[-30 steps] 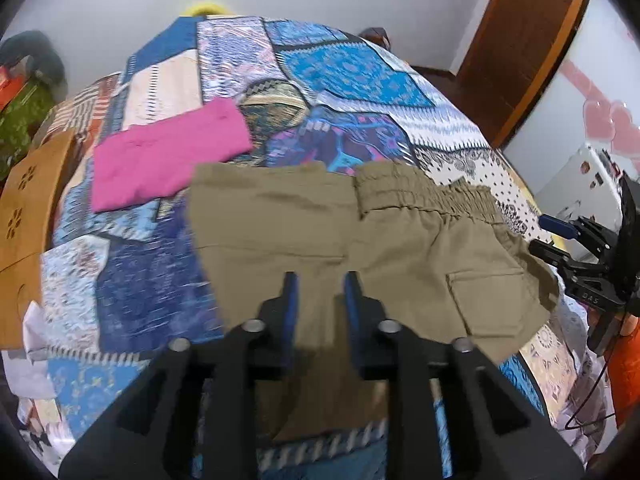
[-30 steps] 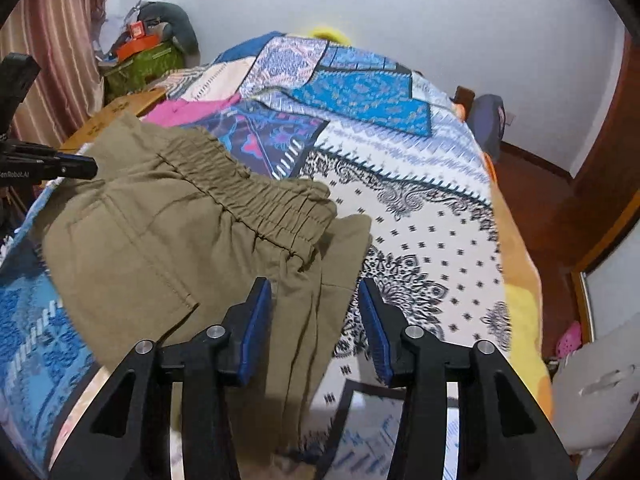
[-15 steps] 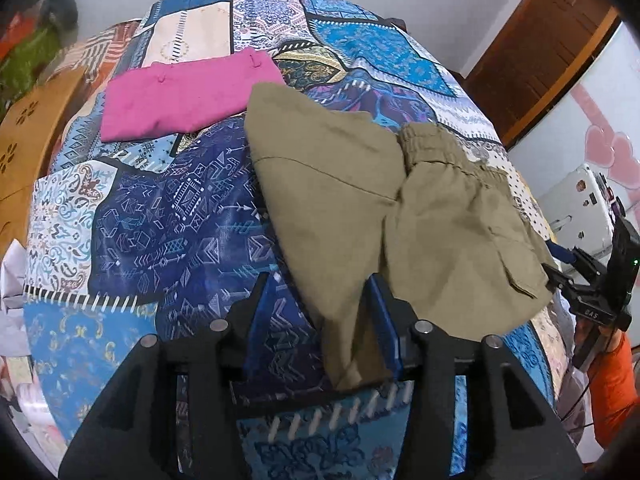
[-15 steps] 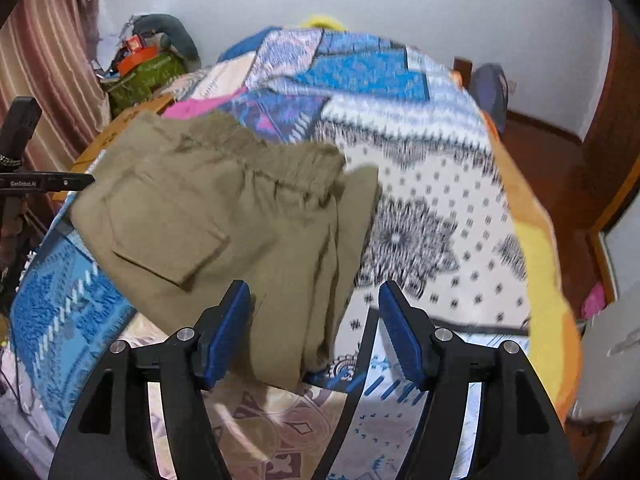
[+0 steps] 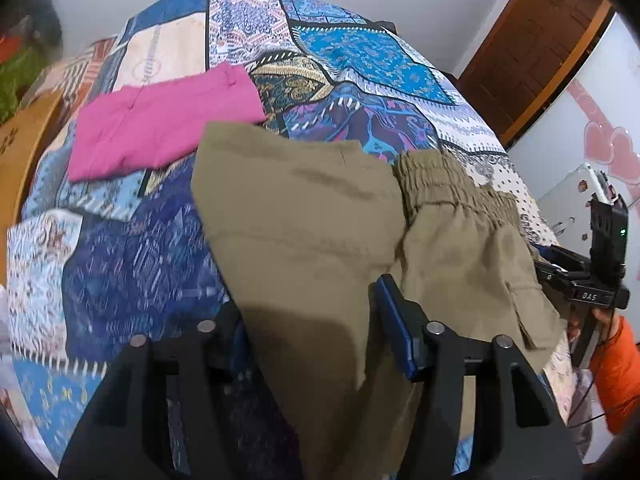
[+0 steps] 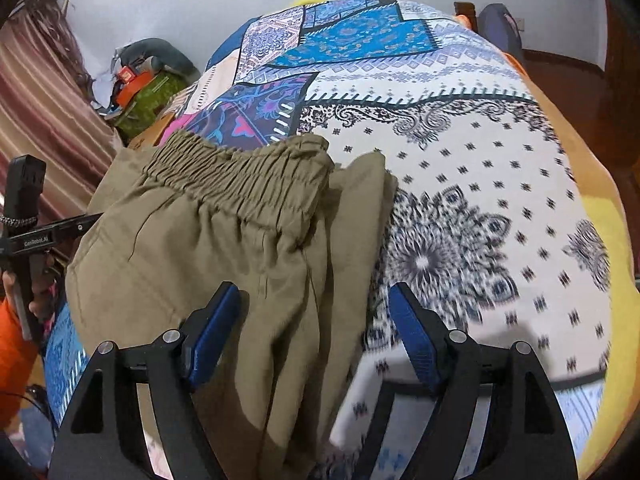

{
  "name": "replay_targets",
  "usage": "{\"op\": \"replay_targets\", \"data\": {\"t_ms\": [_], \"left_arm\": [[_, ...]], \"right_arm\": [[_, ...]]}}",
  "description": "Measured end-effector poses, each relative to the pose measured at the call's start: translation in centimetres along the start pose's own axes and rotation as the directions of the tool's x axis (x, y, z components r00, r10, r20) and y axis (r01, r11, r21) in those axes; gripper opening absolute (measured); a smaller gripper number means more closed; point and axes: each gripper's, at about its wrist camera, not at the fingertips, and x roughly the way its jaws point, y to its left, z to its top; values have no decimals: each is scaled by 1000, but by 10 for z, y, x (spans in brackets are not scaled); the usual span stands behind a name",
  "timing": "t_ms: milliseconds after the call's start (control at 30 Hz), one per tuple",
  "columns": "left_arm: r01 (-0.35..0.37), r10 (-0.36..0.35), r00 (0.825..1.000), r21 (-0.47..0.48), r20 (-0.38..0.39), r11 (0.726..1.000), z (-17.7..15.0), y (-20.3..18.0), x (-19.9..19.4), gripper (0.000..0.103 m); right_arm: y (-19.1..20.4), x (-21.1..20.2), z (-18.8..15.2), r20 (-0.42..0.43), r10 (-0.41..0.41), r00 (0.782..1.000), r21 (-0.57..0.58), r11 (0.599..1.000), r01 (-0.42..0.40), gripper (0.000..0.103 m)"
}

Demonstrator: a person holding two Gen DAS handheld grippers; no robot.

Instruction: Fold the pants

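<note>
On the patterned bedspread [image 5: 132, 256], khaki pants [image 5: 320, 216] lie folded.

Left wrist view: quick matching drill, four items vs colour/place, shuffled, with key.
Items:
1. pants
2. folded garment
3. door
4. sleeve

Descriptions:
A. orange, right edge of the view
B. pink, lying on the bedspread beyond the pants
C. olive, between the left gripper fingers
D. brown wood, upper right

Pairs: 1-C, 2-B, 3-D, 4-A
</note>
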Motion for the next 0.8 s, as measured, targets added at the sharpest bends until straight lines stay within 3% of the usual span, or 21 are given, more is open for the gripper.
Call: {"op": "replay_targets", "data": {"t_ms": [133, 300, 500, 800], "left_arm": [[-12, 12, 1000, 0, 13, 1000, 8, -1, 5, 34], [-30, 30, 999, -2, 21, 1000, 11, -2, 0, 16], [-85, 83, 995, 46, 53, 995, 11, -14, -19, 6], [-129, 112, 981, 99, 156, 987, 13, -32, -82, 5]], "right_arm": [[2, 4, 8, -3, 9, 1000, -10, 1000, -9, 51], [9, -4, 13, 19, -15, 1000, -54, 998, 16, 21], [25, -25, 20, 63, -48, 997, -108, 993, 55, 11], [61, -62, 37, 132, -39, 991, -187, 980, 63, 9]]}}
